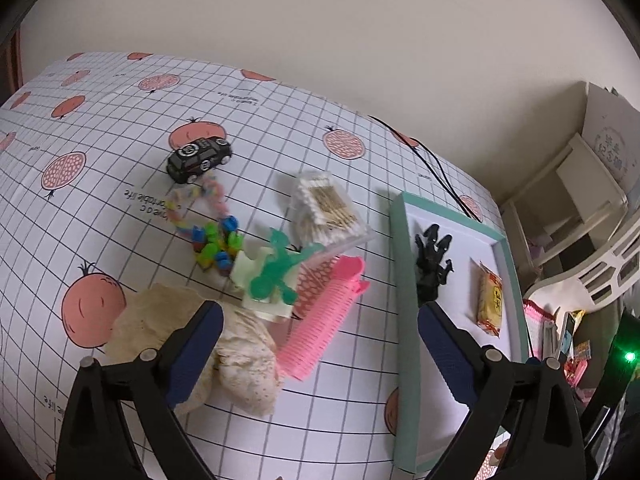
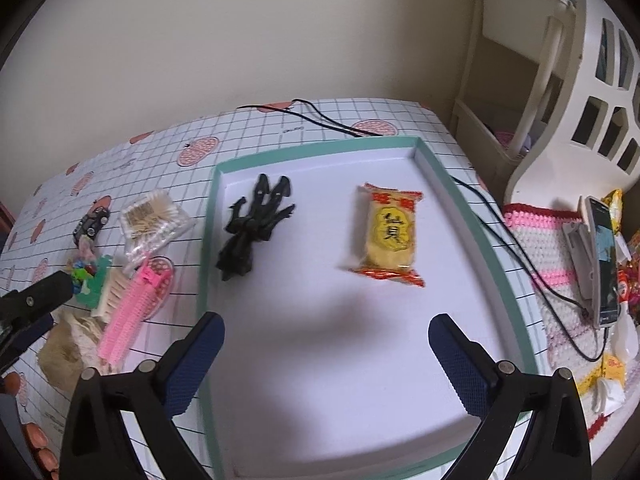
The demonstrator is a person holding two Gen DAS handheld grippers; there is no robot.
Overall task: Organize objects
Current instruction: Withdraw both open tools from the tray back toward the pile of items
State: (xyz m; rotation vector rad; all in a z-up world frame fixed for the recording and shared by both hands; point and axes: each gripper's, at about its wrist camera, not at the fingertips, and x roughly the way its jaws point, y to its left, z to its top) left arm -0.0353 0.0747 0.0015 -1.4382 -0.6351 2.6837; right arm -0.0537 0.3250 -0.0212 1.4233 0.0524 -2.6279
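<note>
A green-rimmed white tray point(image 2: 480, 216) point(image 1: 400, 264) holds a black hair claw point(image 2: 252, 228) point(image 1: 430, 264) and a yellow snack packet point(image 2: 390, 234) point(image 1: 490, 300). My right gripper point(image 2: 326, 330) hangs open over the tray's near part, nothing between its fingers. My left gripper point(image 1: 320, 318) is open above a pile left of the tray: a pink comb point(image 1: 324, 320) point(image 2: 128, 316), a green toy figure point(image 1: 276, 272), a beige lace cloth point(image 1: 168, 320), a cotton swab box point(image 1: 324, 204) point(image 2: 154, 216), coloured beads point(image 1: 216, 244) and a black toy car point(image 1: 200, 158) point(image 2: 92, 220).
A grid-patterned tablecloth with fruit prints point(image 1: 100, 120) covers the table. Black cables point(image 2: 520, 248) run past the tray's far and right sides. A phone on a stand point(image 2: 604, 256) and a knitted mat point(image 2: 560, 280) lie at the right. A white chair point(image 2: 580, 100) stands behind.
</note>
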